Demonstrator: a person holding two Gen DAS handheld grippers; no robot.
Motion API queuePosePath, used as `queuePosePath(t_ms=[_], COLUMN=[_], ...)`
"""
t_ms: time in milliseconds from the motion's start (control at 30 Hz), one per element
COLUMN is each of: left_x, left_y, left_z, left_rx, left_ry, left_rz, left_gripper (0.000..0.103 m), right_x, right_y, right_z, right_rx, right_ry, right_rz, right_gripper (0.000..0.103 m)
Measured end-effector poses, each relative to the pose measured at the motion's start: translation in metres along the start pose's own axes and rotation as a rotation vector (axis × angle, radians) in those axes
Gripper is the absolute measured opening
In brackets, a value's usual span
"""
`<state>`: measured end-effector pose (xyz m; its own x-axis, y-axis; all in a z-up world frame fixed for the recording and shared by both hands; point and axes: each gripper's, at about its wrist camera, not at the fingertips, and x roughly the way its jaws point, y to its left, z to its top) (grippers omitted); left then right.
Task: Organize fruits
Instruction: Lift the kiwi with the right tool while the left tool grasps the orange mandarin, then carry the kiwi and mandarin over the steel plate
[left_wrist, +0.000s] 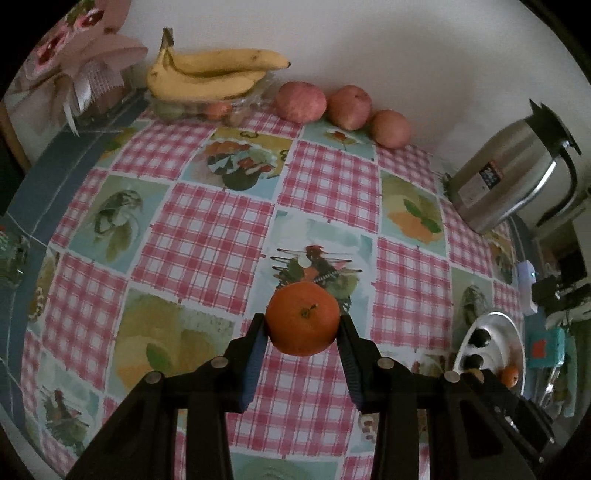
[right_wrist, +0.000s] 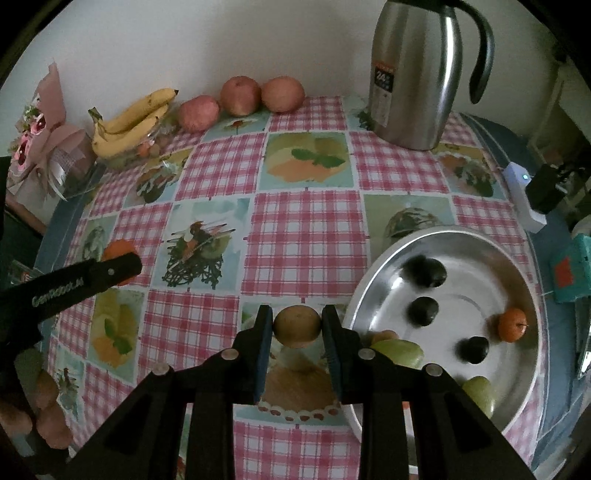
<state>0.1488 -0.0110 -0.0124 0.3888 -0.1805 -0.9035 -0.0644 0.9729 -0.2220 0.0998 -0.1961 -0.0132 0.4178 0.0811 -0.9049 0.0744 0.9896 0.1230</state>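
Note:
My left gripper (left_wrist: 303, 325) is shut on an orange tangerine (left_wrist: 303, 318), held above the checked tablecloth (left_wrist: 207, 236). In the right wrist view the same left gripper (right_wrist: 122, 267) reaches in from the left with the tangerine (right_wrist: 117, 248) partly hidden behind it. My right gripper (right_wrist: 296, 325) is shut on a small brownish-yellow round fruit (right_wrist: 296, 325), just left of the steel bowl (right_wrist: 369, 291). The bowl holds three dark plums (right_wrist: 424, 311), a small tangerine (right_wrist: 512, 325) and green fruits (right_wrist: 399, 352).
Along the back wall lie bananas (left_wrist: 210, 72) over a clear dish, and three red apples (left_wrist: 301, 101). A steel thermos jug (right_wrist: 417, 70) stands at the back right. A pink bouquet (right_wrist: 48, 140) sits at the far left. A white device (right_wrist: 524, 192) lies by the right table edge.

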Motion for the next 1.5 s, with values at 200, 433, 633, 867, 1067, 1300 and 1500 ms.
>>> queuePosePath(t_ms=[200, 433, 633, 867, 1067, 1300, 1500], left_x=[-0.007, -0.010, -0.011, -0.005, -0.002, 0.005, 0.014], left_y=[-0.012, -0.039, -0.077, -0.121, -0.150, -0.168, -0.176], left_z=[-0.008, -0.026, -0.045, -0.066, -0.085, -0.099, -0.107], left_rx=[0.022, 0.076, 0.167, 0.284, 0.369, 0.427, 0.441], left_ry=[0.000, 0.018, 0.033, 0.073, 0.109, 0.153, 0.193], left_rz=[-0.024, -0.073, -0.092, -0.126, -0.162, -0.174, -0.187], left_gripper=[0.041, 0.041, 0.041, 0.041, 0.041, 0.041, 0.041], right_x=[-0.010, -0.011, -0.010, -0.016, -0.025, -0.024, -0.016], right_y=[-0.007, -0.029, -0.064, -0.109, -0.131, -0.145, -0.148], right_z=[-0.001, -0.002, -0.005, -0.014, -0.018, -0.026, -0.029], right_rx=[0.004, 0.045, 0.120, 0.236, 0.294, 0.342, 0.355], right_ry=[-0.017, -0.006, 0.010, 0.009, -0.006, 0.004, 0.037], right_rz=[-0.015, -0.030, -0.078, -0.092, -0.101, -0.084, -0.078], right_gripper=[0.028, 0.028, 0.028, 0.028, 0.029, 0.029, 0.029])
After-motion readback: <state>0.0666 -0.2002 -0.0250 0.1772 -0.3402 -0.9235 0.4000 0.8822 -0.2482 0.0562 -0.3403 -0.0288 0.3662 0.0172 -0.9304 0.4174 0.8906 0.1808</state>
